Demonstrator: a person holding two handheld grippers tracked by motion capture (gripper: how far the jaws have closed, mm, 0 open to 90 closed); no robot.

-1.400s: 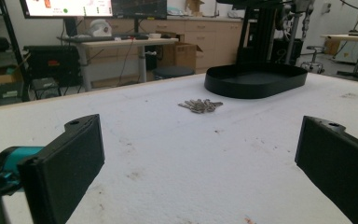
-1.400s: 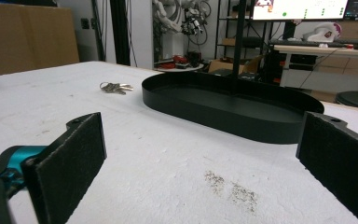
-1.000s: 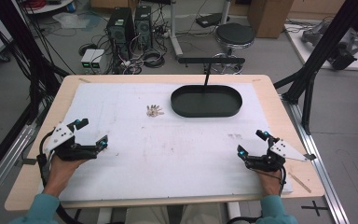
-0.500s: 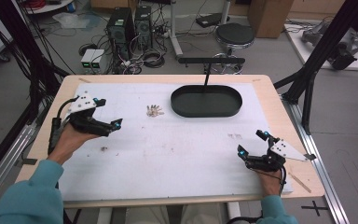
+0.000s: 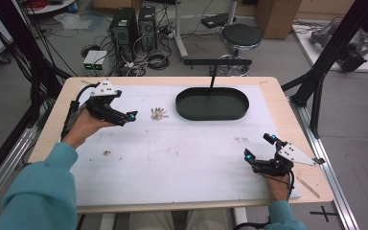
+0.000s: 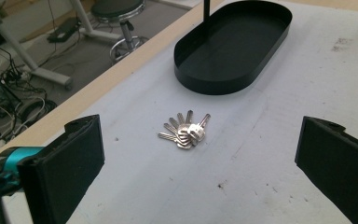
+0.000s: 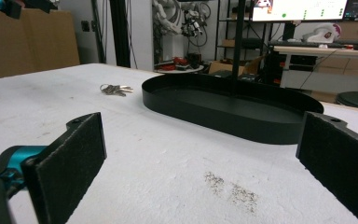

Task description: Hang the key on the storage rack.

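2 grippers are at the tabletop (image 5: 172, 163), and neither holds anything. Working left to right: the left gripper (image 5: 124, 116) hangs above the far left part of the white sheet, its fingers (image 6: 70, 161) spread wide apart with nothing between them. Just ahead of those fingers, slightly below and centred in the gap as the left gripper view shows it, lies the bunch of keys (image 6: 184, 131). It rests flat on the sheet, the blades fanned out from 1 ring end, apart from everything else.

Beyond the keys, further along the same line, sits the black oval tray (image 5: 187, 109), which looks empty. The right gripper (image 5: 258, 159) rests low at the near right of the tabletop, well apart from keys and tray; its fingers (image 7: 70, 161) likewise stand wide apart and empty.

Assessment of handling: the keys appear to be thin, rigid metal, light, smooth and loosely joined, so they will likely slide on the sheet and swing or splay once lifted. Best hold is judged to be across the stacked heads at the ring, where the bunch is thickest. A pinch on 1 blade tip risks slipping off.
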